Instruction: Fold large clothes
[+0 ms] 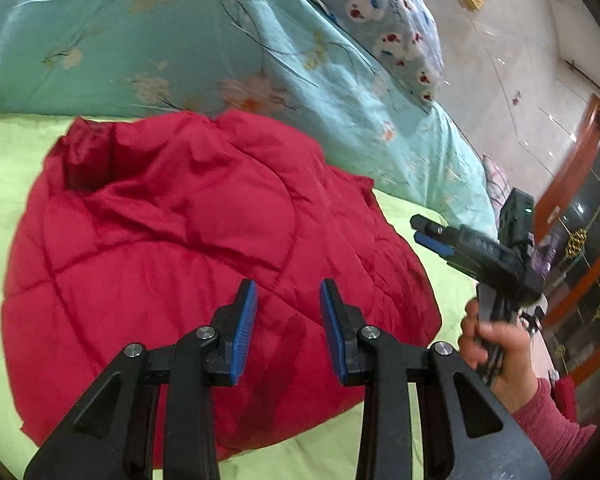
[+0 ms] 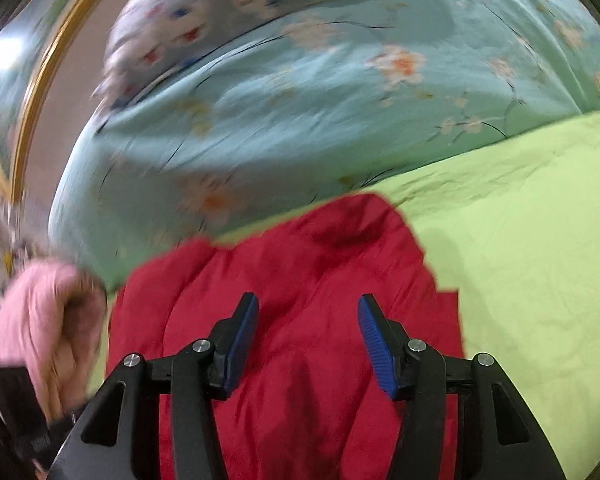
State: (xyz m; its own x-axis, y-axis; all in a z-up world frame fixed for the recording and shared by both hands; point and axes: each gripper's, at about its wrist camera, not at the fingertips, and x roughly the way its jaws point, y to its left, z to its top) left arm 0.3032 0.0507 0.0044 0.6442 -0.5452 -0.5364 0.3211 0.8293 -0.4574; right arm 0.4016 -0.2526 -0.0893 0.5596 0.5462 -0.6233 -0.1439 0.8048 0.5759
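Hovering released over the red quilted jacket on the bed, both empty tongs, left and right, should pinch matching edges before folding evenly.

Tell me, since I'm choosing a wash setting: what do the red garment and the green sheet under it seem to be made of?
The red garment looks like padded, quilted synthetic cloth with a faint sheen: stitched lines split it into puffy panels. Its filling is not visible. The green sheet looks like thin matte woven fabric, perhaps cotton, given its fine creases and flat lie.
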